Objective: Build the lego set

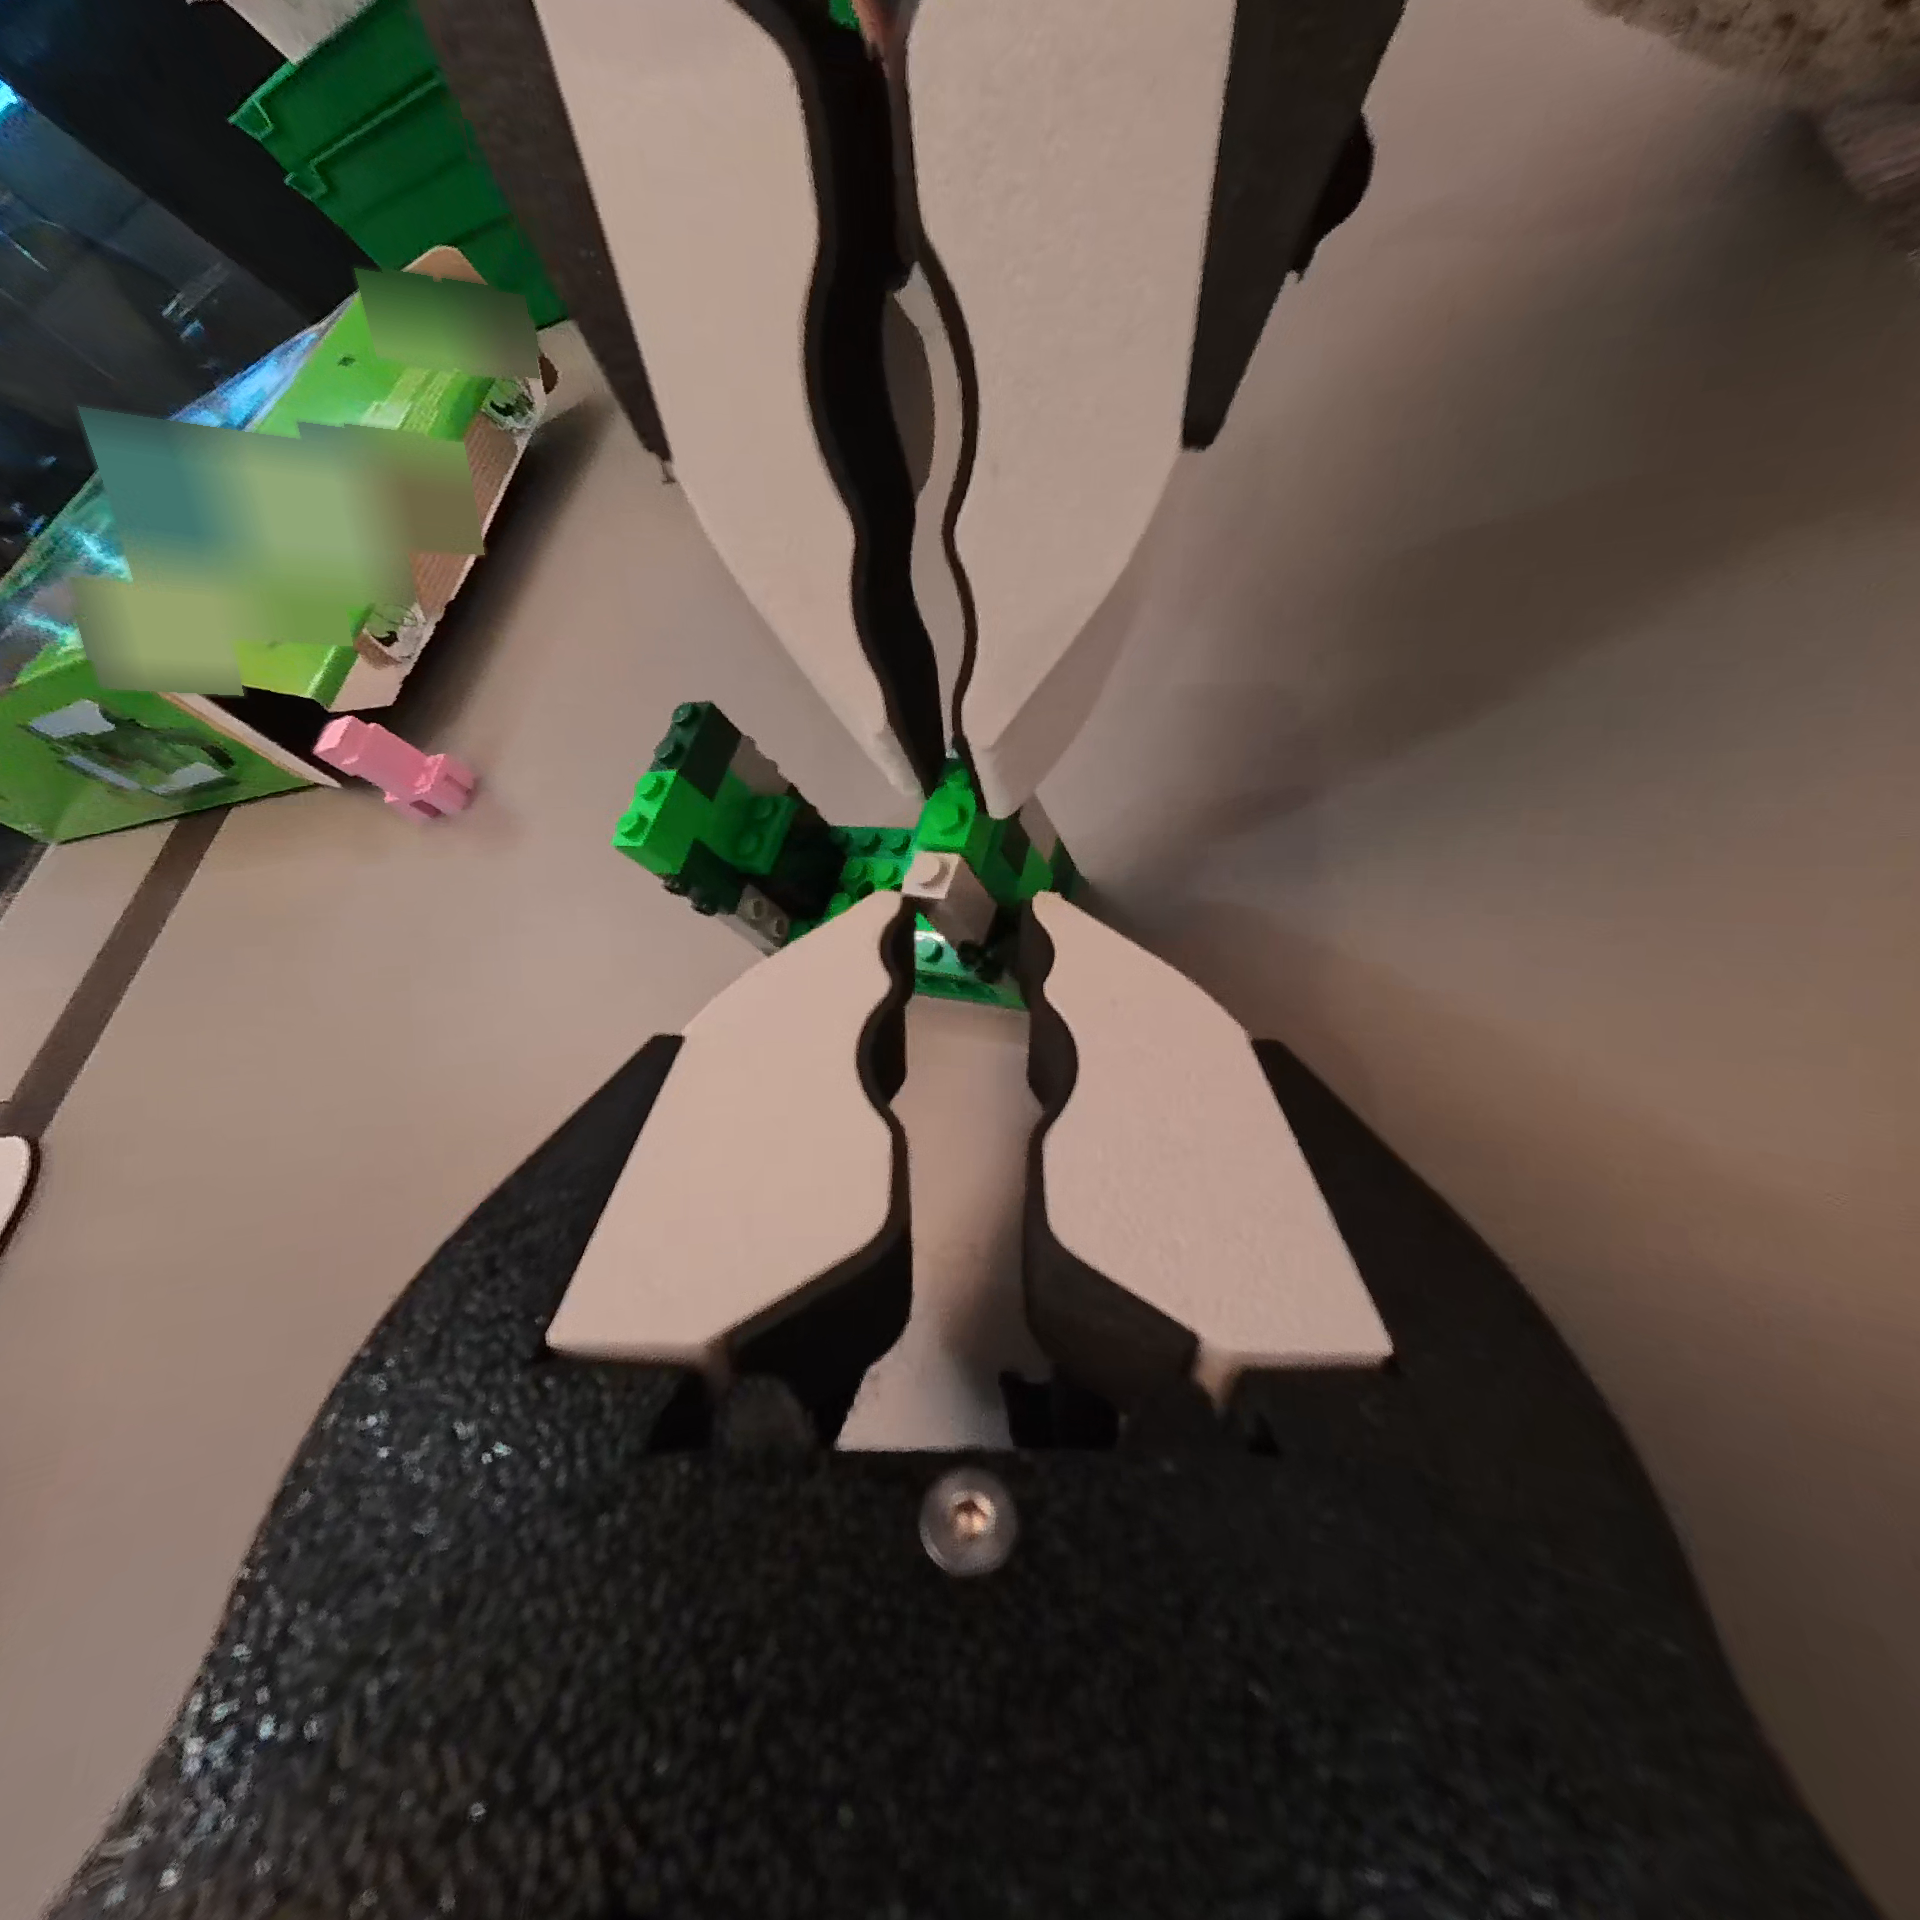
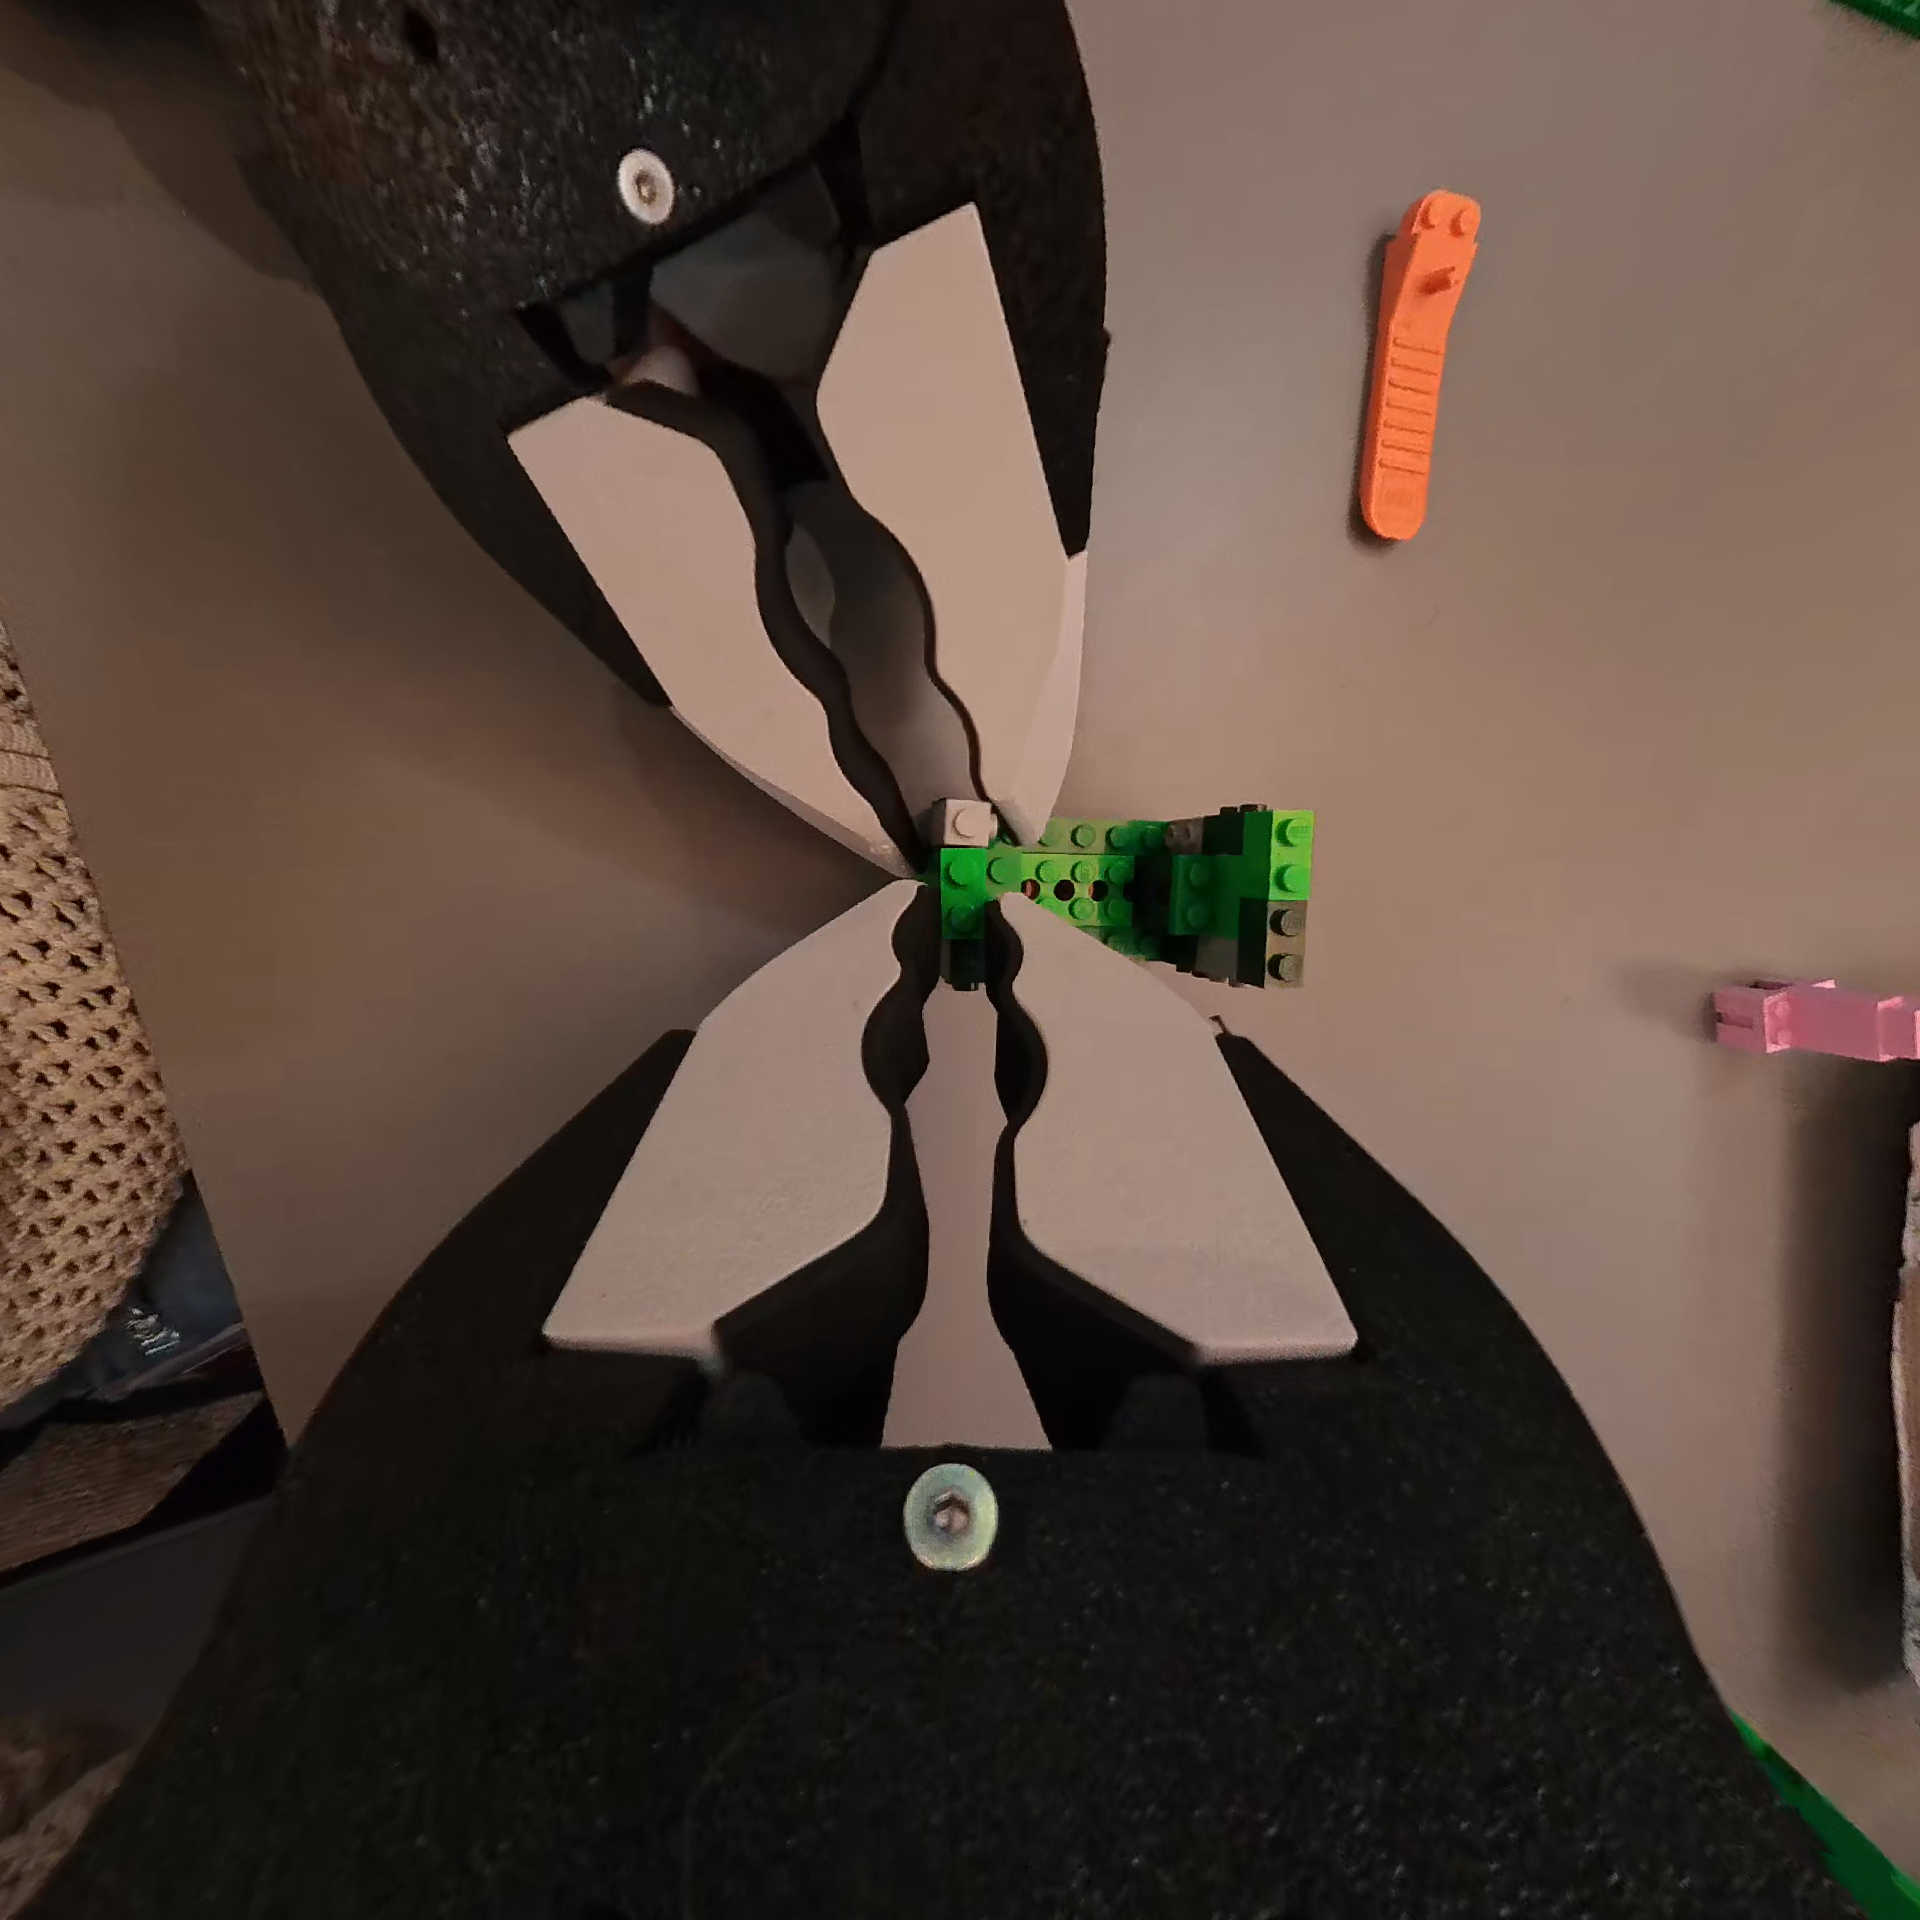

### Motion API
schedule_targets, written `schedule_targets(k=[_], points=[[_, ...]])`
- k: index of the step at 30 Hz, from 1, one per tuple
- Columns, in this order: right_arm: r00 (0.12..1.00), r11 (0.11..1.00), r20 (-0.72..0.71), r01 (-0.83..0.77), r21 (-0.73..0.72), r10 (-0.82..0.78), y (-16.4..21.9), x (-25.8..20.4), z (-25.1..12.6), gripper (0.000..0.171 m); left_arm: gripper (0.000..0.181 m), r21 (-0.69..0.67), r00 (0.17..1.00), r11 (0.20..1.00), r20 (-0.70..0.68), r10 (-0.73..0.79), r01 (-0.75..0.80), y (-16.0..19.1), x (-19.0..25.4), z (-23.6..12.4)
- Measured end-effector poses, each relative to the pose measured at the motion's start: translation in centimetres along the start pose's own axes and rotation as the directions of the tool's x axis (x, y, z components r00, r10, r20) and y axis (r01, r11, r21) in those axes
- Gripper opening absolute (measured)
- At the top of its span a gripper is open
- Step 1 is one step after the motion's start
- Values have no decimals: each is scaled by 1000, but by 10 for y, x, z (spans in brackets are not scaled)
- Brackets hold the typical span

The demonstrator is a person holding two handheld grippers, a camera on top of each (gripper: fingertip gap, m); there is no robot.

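A green lego model (image 1: 727, 810) lies on the beige table, with a blocky head at one end and a green plate along its body. In the left wrist view my left gripper (image 1: 968, 914) is shut on a small grey brick (image 1: 940, 883) that sits against the model's near end. My right gripper (image 1: 951, 774) comes in from the top, shut on the model's bright green end stack (image 1: 951, 821). In the right wrist view my right gripper (image 2: 958, 909) grips that green stack (image 2: 961, 883), the grey brick (image 2: 964, 826) sits just above it in the left gripper (image 2: 961, 831), and the model (image 2: 1195, 894) extends to the right.
A pink lego pig (image 1: 400, 774) lies left of the model and shows at the right edge of the right wrist view (image 2: 1818, 1023). A green set box (image 1: 156, 769) and a green bin (image 1: 395, 156) stand at the left. An orange brick separator (image 2: 1418, 364) lies at upper right. Knitted fabric (image 2: 62, 1039) is at the left. Left and right tips are no more than a few centimetres apart. Both grippers' tips are roughly 15 cm from the orange brick separator (image 2: 1418, 364).
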State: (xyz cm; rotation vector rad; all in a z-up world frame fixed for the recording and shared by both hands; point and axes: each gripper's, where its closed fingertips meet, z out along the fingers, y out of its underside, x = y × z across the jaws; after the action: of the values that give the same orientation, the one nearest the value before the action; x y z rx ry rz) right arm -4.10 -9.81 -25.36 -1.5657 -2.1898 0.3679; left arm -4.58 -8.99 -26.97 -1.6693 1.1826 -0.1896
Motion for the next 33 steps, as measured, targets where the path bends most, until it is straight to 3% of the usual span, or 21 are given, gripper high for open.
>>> schedule_targets(k=[11, 15, 25, 29, 33], points=[[998, 998, 20, -51, -23, 51, 1, 1, 2, 8, 14, -4, 999, 999, -30, -41, 41, 0, 1, 0], [999, 999, 27, -41, 17, 40, -3, -4, 3, 16, 12, -10, 998, 999, -22, -53, 53, 0, 0, 2], [996, 999, -84, 10, 37, -7, 2, 5, -4, 15, 16, -24, 998, 997, 1, -70, 70, 2, -3, 1], [980, 985, -196, 7, 172, 27, 2, 13, -19, 15, 25, -42, 997, 997, 49, -58, 60, 11, -10, -8], [924, 885, -313, -54, 462, 220, 5, 32, -32, 15, 27, 2, 980, 993, 163, -115, 117, 13, -34, -30]])
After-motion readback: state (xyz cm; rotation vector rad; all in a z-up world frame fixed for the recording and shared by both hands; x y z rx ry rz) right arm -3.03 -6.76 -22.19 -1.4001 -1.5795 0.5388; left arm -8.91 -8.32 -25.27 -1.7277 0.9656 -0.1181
